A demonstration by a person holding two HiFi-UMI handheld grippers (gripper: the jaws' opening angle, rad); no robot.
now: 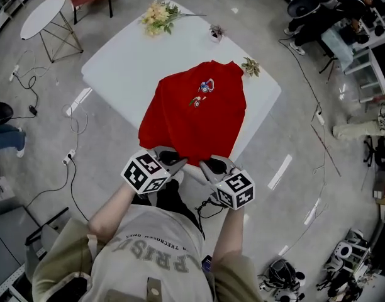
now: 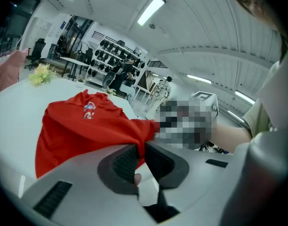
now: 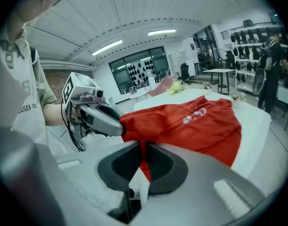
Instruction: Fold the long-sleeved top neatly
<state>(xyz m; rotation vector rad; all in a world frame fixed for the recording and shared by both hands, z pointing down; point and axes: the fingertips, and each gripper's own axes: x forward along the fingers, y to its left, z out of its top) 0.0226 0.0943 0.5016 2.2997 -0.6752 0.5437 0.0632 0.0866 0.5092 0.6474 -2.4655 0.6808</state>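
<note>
Nearest the person, both bare forearms reach forward side by side, each gripper pointing away and tilted downward at the near corner of the white surface [image 1: 129,61]; the left gripper [image 2: 141,157] has its jaws clenched on a pinch of red cloth, and the right gripper [image 3: 144,159] is clamped the same way on a fold of the same cloth, so the 2 holds sit close together along the hem; the red long-sleeved top [image 1: 202,115] runs from that hem, held a little off the surface, across the middle to its collar near the far right edge, chest print facing up, with no sleeve showing spread to either side; I judge the cloth light, soft and limp, likely to sag and bunch between the 2 holds and to drag over the surface rather than slide stiffly, so holds nearer the hem's 2 corners, kept level and spread apart, would suit a clean fold better than holds this close; beyond it, a small plant [image 1: 250,67] sits just beside the collar at the right edge, a little pot [image 1: 216,33] stands farther back, and a bunch of flowers [image 1: 158,16] lies at the far corner.
</note>
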